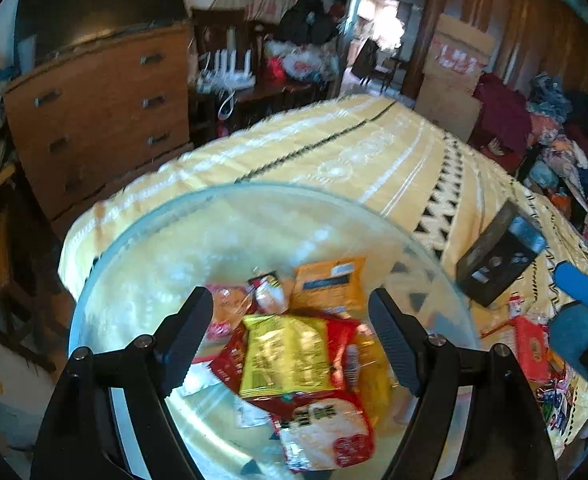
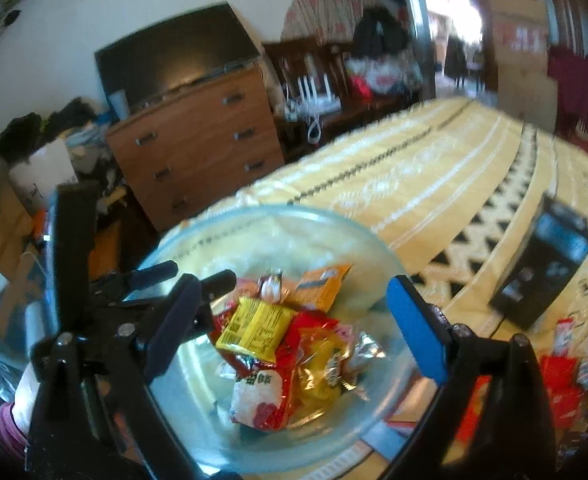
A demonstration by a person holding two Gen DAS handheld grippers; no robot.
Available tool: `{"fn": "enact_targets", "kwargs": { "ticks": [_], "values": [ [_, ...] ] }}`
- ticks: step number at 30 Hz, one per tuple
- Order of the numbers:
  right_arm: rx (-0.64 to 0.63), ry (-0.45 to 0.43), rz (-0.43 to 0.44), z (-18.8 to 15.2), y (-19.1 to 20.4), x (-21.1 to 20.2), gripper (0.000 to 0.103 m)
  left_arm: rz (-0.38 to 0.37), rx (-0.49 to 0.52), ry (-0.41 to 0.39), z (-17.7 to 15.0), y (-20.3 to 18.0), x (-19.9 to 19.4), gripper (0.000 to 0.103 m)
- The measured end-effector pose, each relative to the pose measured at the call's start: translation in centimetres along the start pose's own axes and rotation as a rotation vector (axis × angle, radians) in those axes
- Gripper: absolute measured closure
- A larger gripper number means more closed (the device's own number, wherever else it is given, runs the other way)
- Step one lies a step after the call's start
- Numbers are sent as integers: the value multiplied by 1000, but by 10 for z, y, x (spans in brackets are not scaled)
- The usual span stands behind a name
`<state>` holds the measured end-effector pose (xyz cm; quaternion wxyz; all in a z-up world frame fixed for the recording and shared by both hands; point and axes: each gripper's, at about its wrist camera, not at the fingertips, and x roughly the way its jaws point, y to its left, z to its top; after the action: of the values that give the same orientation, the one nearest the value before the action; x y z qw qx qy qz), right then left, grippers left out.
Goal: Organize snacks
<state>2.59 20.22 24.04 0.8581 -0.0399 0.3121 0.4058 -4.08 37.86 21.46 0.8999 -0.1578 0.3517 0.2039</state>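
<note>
Taking the clear round glass bowl on the yellow patterned bedspread as my mark: my left gripper hangs over it, jaws apart, empty, above the yellow snack packet heaped inside. Loose red snack packets lie right of the bowl, nearer my right gripper, also spread and holding nothing. I judge that hand should fetch them.

left gripper: black, ribbed pads | right gripper: blue pads, silver screws
</note>
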Motion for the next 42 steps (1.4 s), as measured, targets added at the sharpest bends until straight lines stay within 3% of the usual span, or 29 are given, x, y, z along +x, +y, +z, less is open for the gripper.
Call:
{"fn": "enact_targets", "kwargs": {
  "ticks": [6, 9, 14, 17, 19, 22, 28, 30, 32, 36, 39, 42],
  "values": [
    [21, -164, -53, -11, -36, -88, 14, -92, 111, -123, -3, -54, -45, 22],
    [65, -189, -175, -33, -85, -130, 17, -133, 149, -147, -9, -77, -57, 22],
    [202, -42, -353, -83, -195, -141, 43, -196, 148, -135, -17, -104, -56, 21],
    [278, 80, -348, -108, -244, -112, 45, -207, 150, -121, -21, -117, -51, 21],
    [314, 175, -283, -120, -264, -75, 45, -208, 156, -113, -22, -124, -47, 21],
    [279, 262, -226, -124, -275, -20, 44, -204, 175, -107, -23, -134, -43, 21],
    [310, 319, -199, -109, -306, 61, 44, -213, 183, -107, -25, -146, -39, 22],
    [260, 412, -140, -109, -300, 96, 45, -212, 194, -103, -26, -153, -36, 21],
    [201, 513, -154, -125, -293, 116, 46, -228, 198, -93, -27, -159, -34, 21],
    [179, 537, -114, -147, -282, 98, 51, -259, 223, -102, -33, -169, -40, 21],
    [34, 619, -102, -174, -254, 63, 51, -283, 223, -82, -38, -173, -40, 21],
    [-20, 680, -126, -209, -235, 11, 51, -326, 225, -68, -46, -178, -45, 21]
  ]
}}
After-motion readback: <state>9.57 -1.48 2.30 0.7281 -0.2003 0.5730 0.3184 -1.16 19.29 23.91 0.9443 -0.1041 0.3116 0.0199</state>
